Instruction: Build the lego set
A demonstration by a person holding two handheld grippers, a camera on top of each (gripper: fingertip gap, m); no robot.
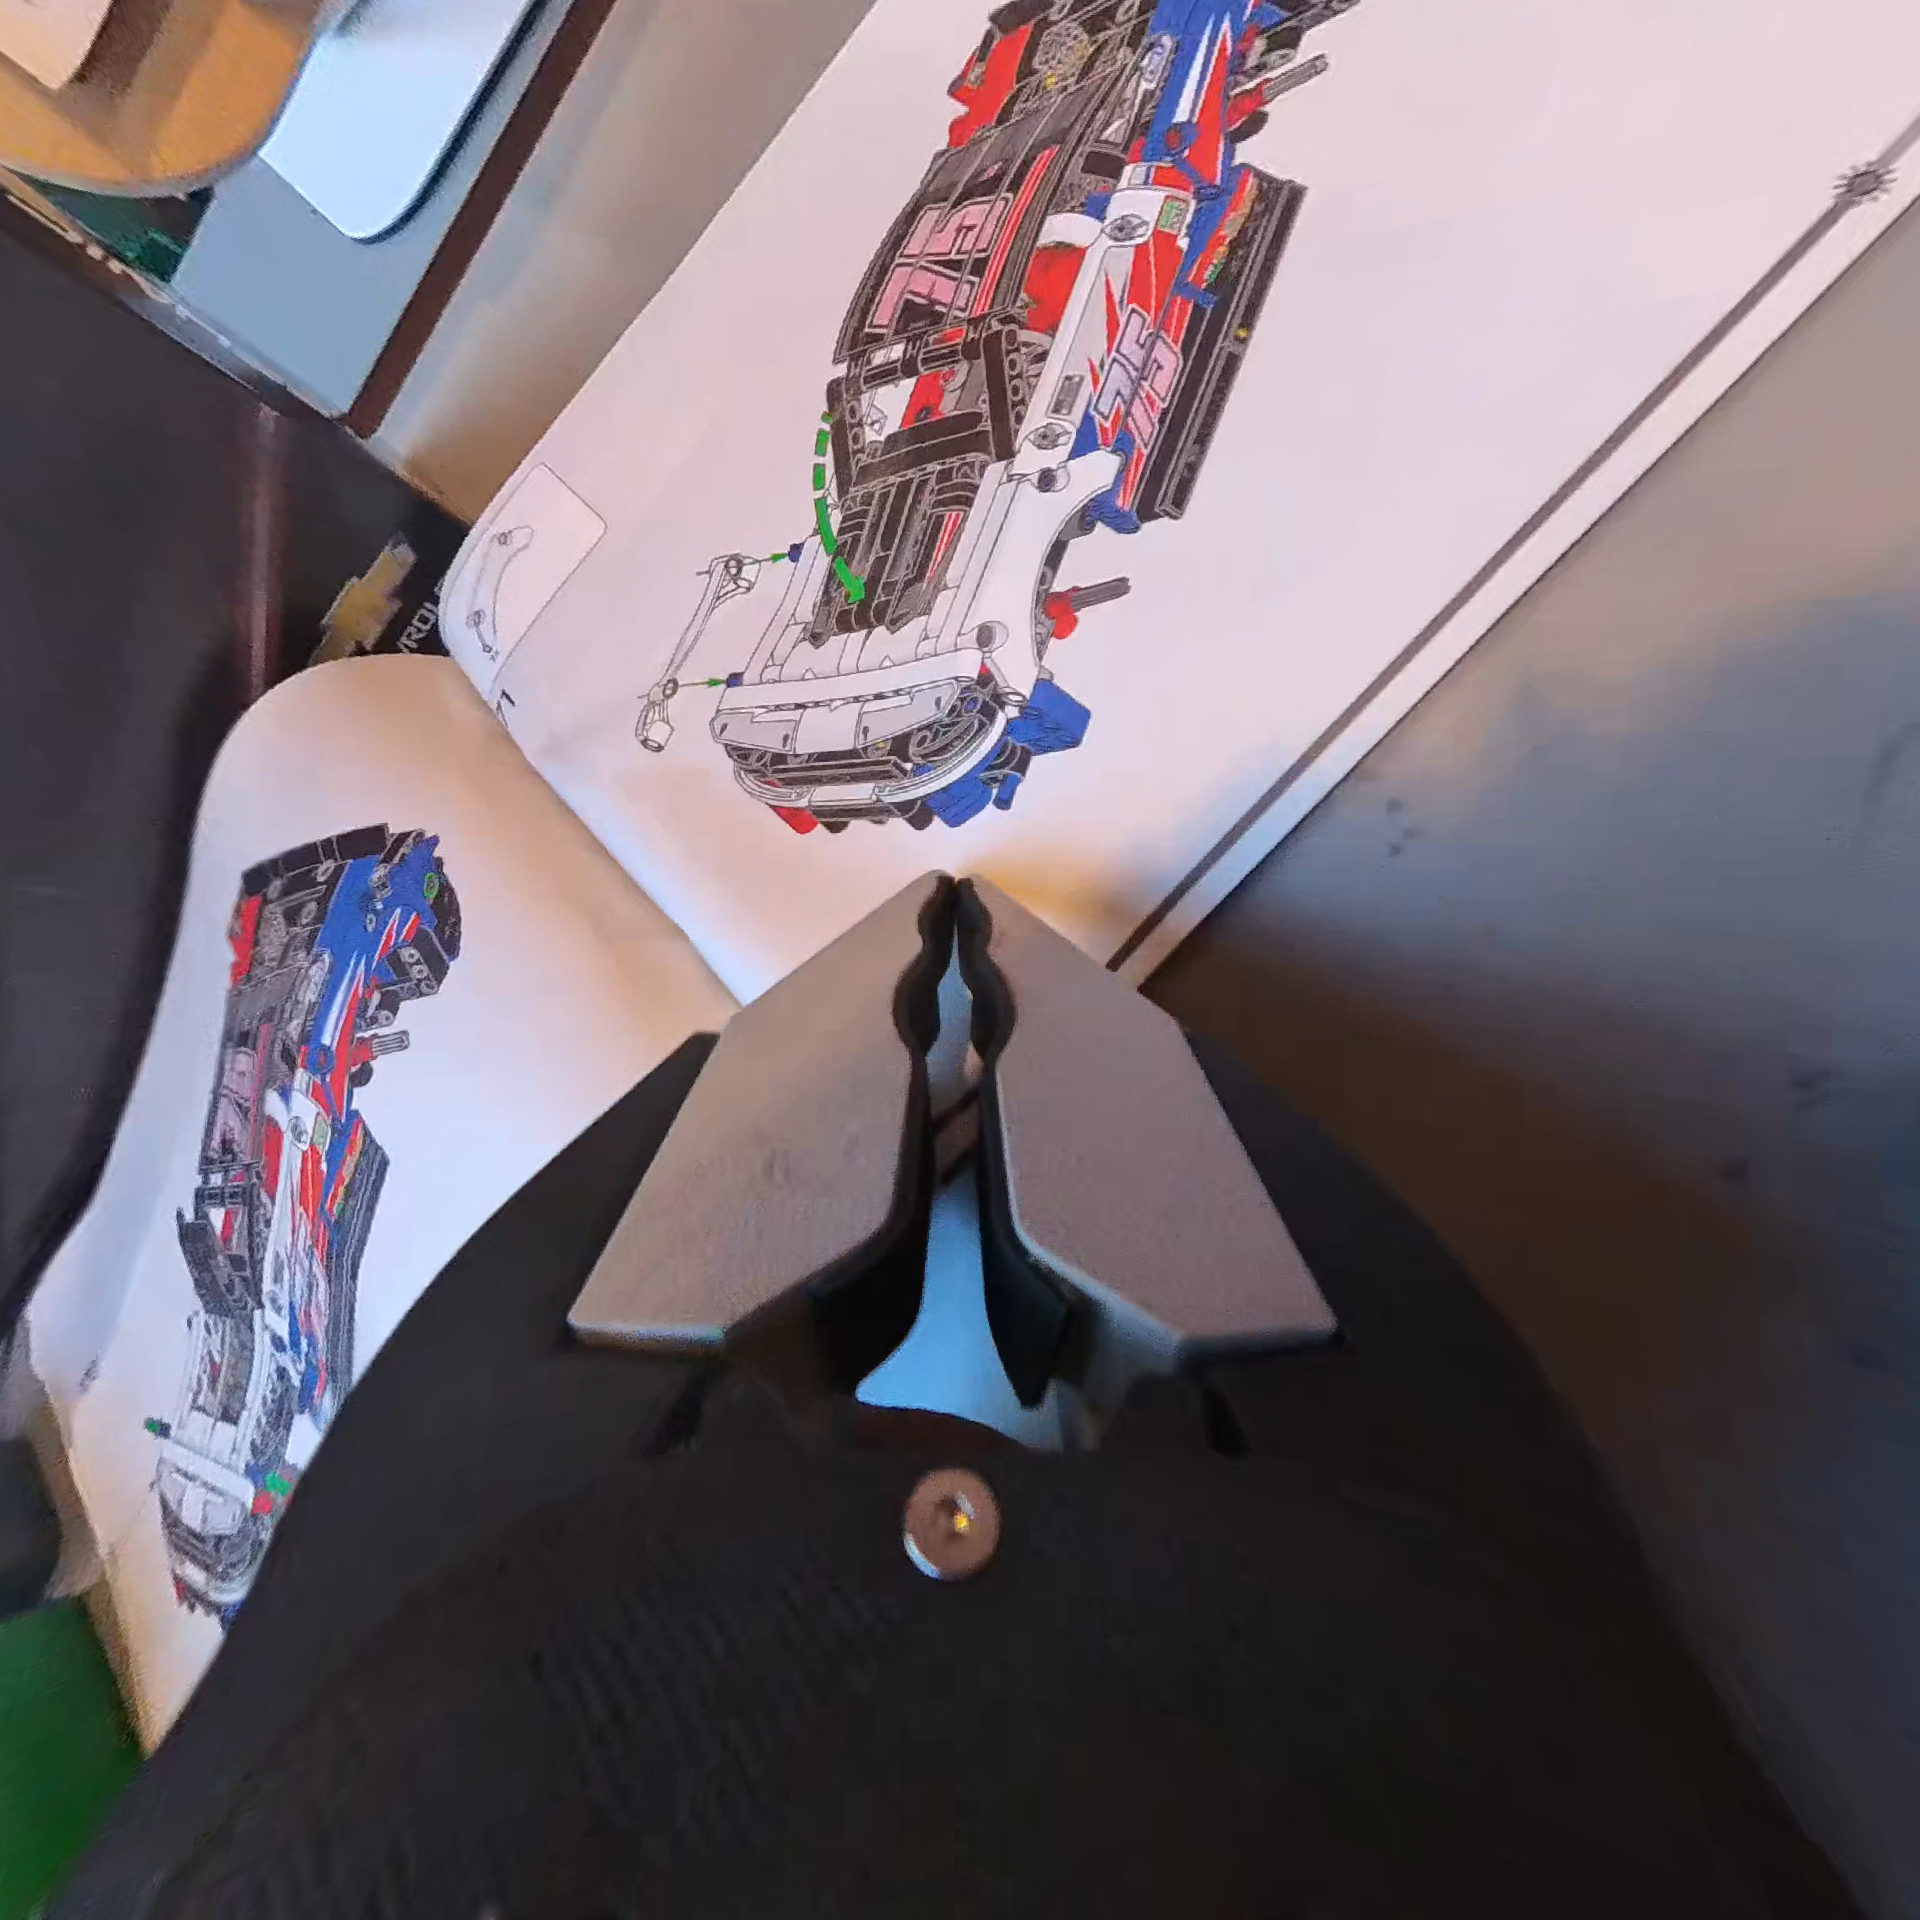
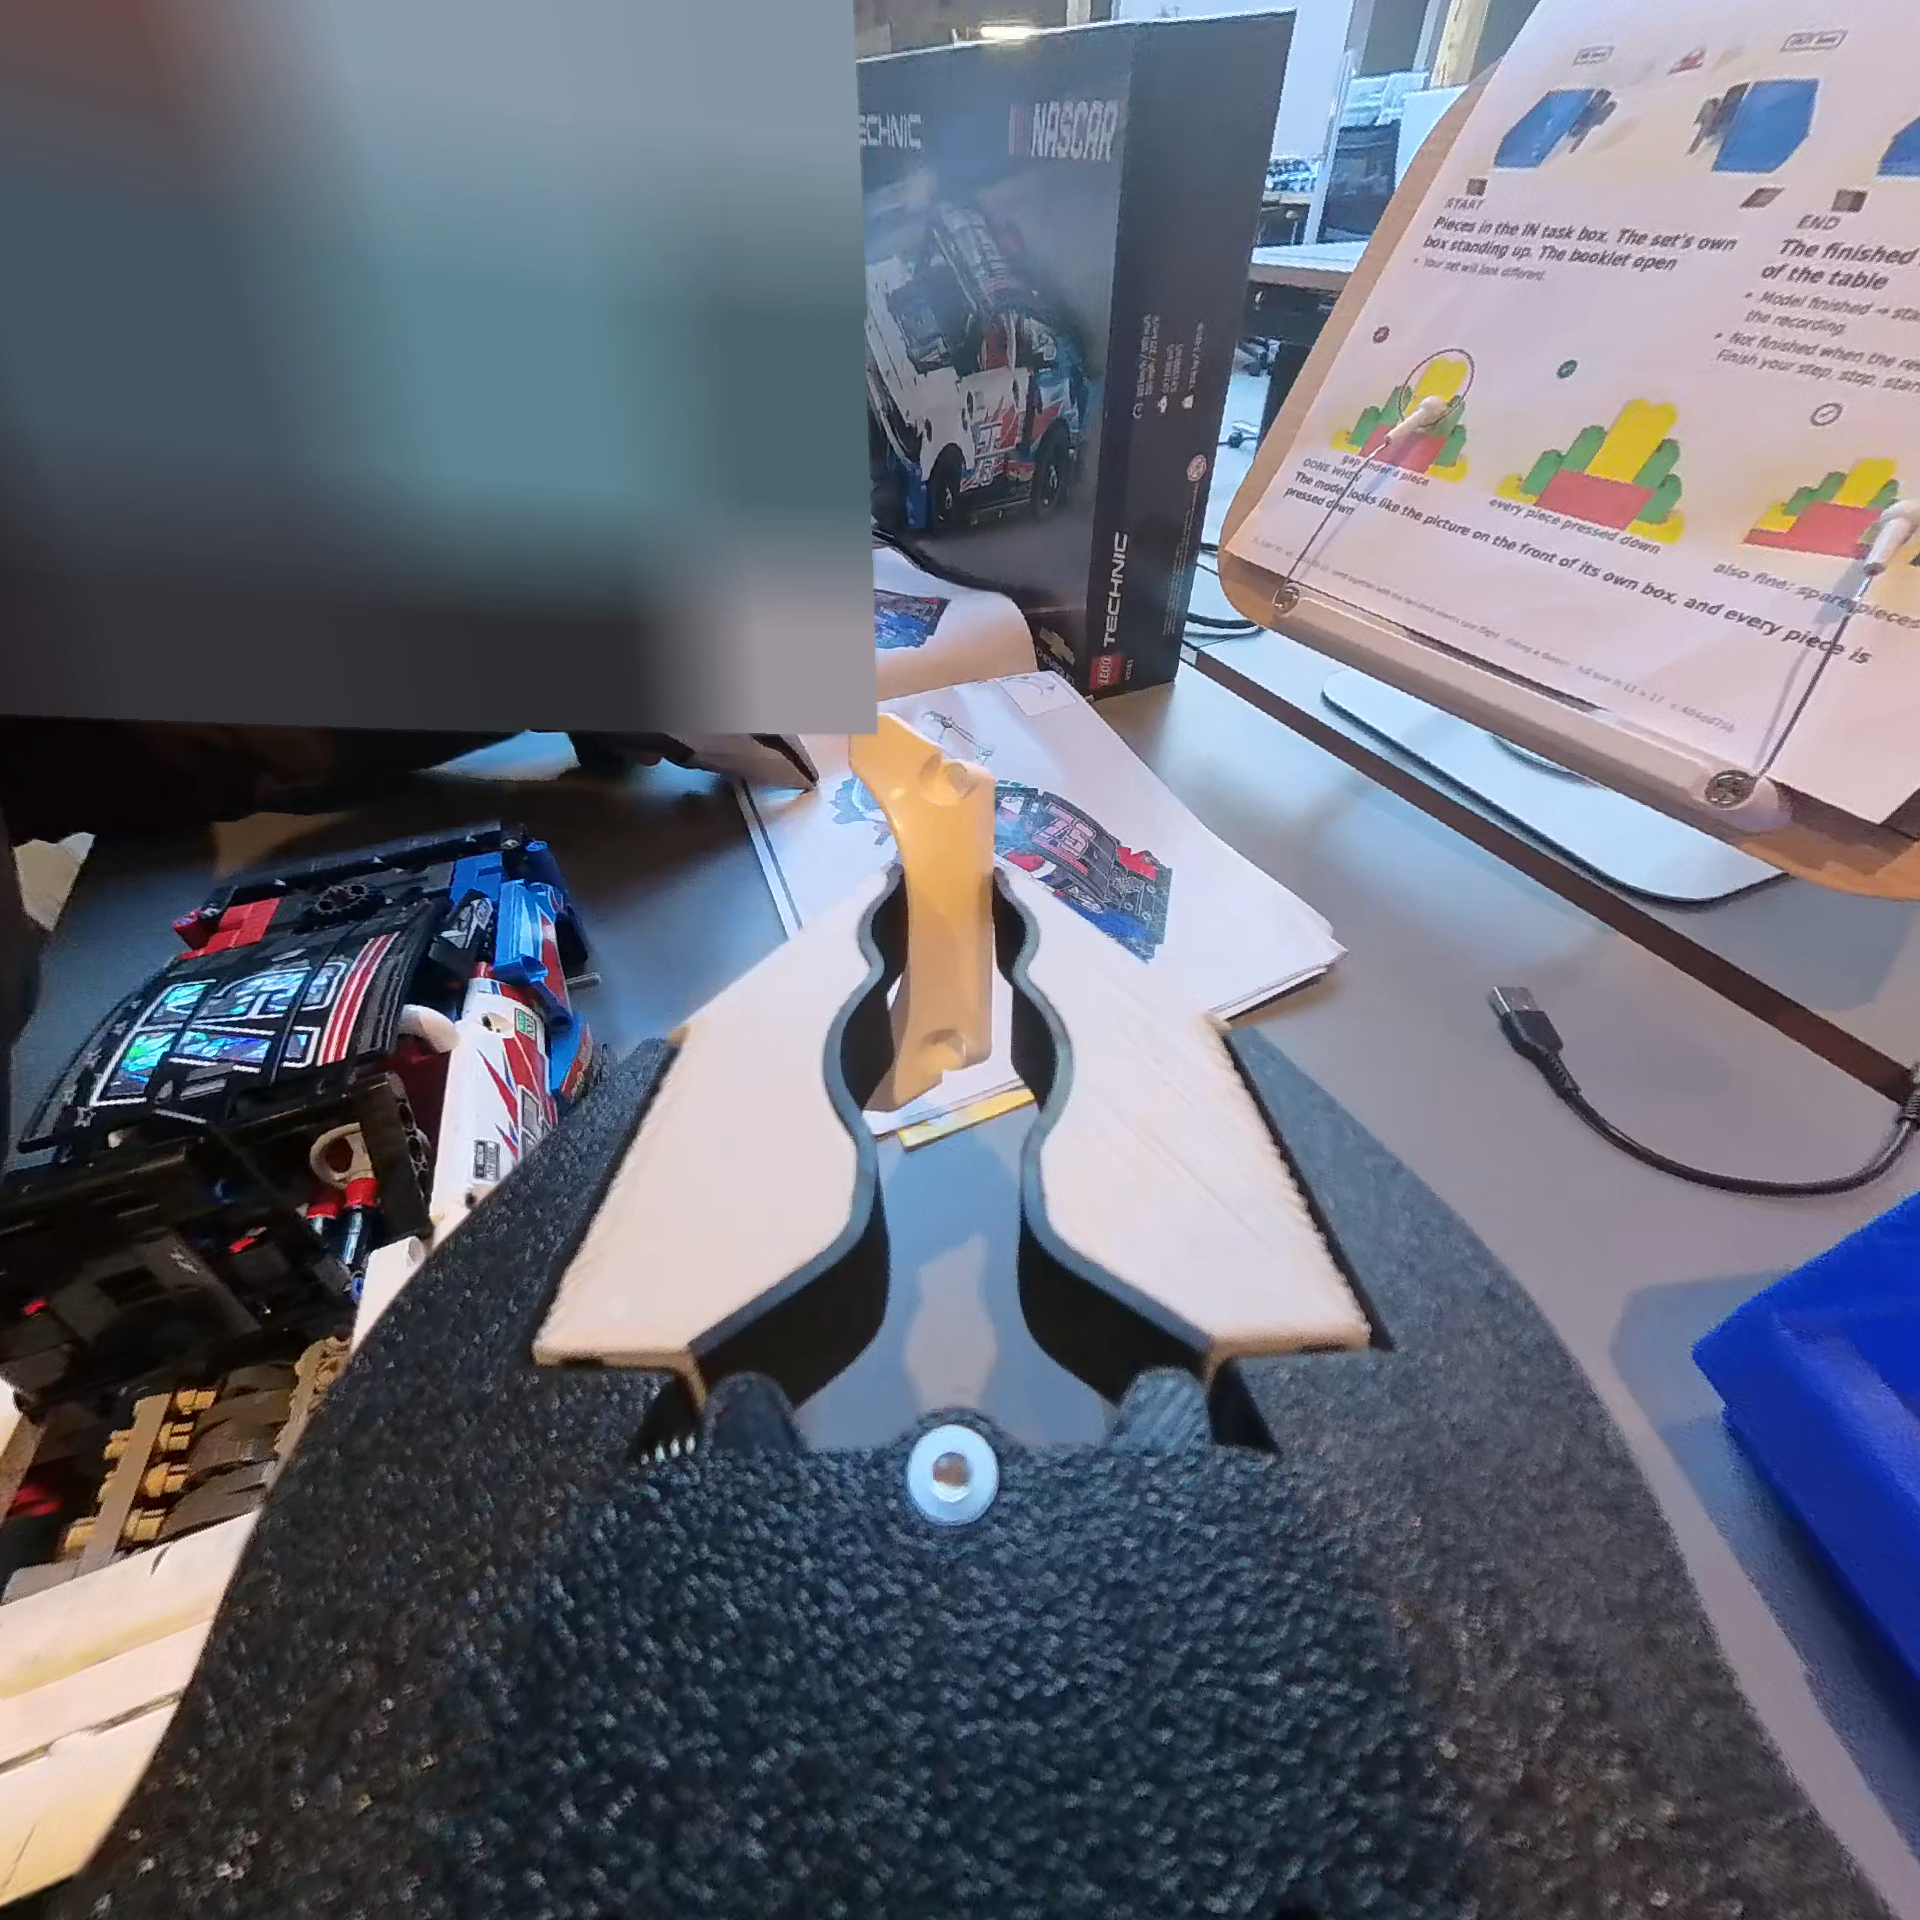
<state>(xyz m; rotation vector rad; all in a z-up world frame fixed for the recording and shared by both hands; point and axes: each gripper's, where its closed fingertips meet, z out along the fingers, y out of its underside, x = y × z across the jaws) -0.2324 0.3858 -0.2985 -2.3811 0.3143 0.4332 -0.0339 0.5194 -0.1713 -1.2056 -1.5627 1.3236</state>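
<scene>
In the right wrist view my right gripper (image 2: pixel 943 894) is shut on a long curved cream-white lego piece (image 2: pixel 940 914) that sticks up and forward past the fingertips. The half-built car model (image 2: pixel 301 1081), black, white, red and blue, lies low at the left. The open instruction booklet (image 2: pixel 1195 883) lies on the table beyond the piece. In the left wrist view my left gripper (image 1: pixel 954 889) is shut with nothing between its fingers, hovering just over the lower edge of the open booklet (image 1: pixel 1403 416), whose pages show the car drawn.
The set's dark box (image 2: pixel 1070 343) stands upright behind the booklet. A wooden stand with a printed sheet (image 2: pixel 1621 364) stands at the right. A black USB cable (image 2: pixel 1621 1112) lies on the grey table (image 2: pixel 1403 1091). A blue bin (image 2: pixel 1829 1455) sits at the right edge. There is about 30 centimetres between the tips of the two grippers.
</scene>
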